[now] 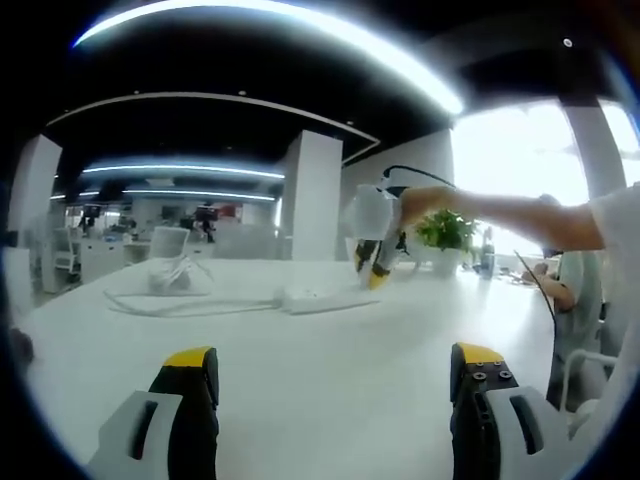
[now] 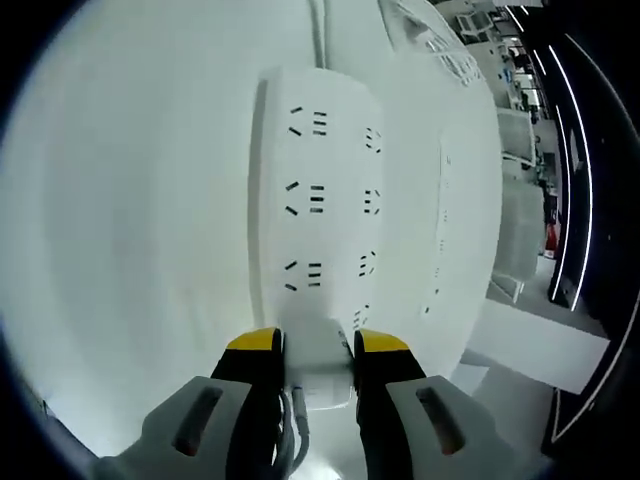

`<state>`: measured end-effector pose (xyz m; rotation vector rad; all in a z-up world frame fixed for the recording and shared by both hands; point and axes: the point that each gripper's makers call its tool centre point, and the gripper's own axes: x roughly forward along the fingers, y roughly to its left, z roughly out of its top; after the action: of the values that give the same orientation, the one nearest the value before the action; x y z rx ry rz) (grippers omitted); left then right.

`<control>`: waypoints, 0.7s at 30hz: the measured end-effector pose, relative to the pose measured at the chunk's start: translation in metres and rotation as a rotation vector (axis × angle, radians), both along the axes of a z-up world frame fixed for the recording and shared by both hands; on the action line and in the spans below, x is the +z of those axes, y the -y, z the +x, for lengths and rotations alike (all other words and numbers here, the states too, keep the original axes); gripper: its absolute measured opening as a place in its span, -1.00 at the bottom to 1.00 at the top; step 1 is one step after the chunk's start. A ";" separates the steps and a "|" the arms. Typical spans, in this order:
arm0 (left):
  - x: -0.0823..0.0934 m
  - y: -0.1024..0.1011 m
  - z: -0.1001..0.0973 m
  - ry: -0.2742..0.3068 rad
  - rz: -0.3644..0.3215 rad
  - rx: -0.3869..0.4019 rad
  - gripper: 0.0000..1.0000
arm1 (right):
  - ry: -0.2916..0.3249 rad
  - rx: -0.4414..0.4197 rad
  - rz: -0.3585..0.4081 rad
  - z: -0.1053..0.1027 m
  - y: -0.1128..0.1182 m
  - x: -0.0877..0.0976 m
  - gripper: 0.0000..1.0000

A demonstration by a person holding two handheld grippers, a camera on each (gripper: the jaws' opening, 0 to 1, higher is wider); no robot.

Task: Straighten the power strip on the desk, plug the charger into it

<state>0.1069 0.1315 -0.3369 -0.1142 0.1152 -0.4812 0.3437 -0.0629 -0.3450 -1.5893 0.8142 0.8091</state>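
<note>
In the right gripper view the right gripper (image 2: 318, 345) has its jaws drawn in on a white charger (image 2: 320, 365), and the power strip (image 2: 325, 190) lies directly ahead at twelve o'clock, its long axis running straight away from the jaws, socket rows facing up; the nearest sockets sit just beyond the charger. In the left gripper view the left gripper (image 1: 335, 365) hangs wide open and empty over the desk (image 1: 320, 400), the strip well apart at twelve o'clock, so I judge the right hand much the nearer for plugging in.

Beyond the white worktop (image 1: 300, 370) stood a white pillar (image 1: 312, 195), curved ceiling light strips (image 1: 300, 25) above it, bright windows (image 1: 520, 150) right of it.
</note>
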 end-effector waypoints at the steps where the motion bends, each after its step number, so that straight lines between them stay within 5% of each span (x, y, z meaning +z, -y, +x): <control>1: 0.000 -0.002 -0.001 0.000 0.000 0.005 0.98 | -0.006 -0.019 0.018 0.000 0.002 0.000 -0.48; 9: 0.001 -0.004 0.000 0.002 0.000 0.012 0.98 | -0.004 -0.028 0.032 0.000 0.003 0.000 -0.48; 16: 0.000 -0.007 0.000 -0.003 0.002 0.019 0.98 | -0.040 0.008 0.120 -0.004 0.001 0.002 -0.45; 21: 0.001 -0.010 0.000 0.001 0.000 0.028 0.98 | -0.048 0.014 0.168 -0.008 -0.002 0.006 -0.03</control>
<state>0.1070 0.1417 -0.3355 -0.1149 0.1122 -0.4530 0.3359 -0.0605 -0.3392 -1.4331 0.7503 0.9047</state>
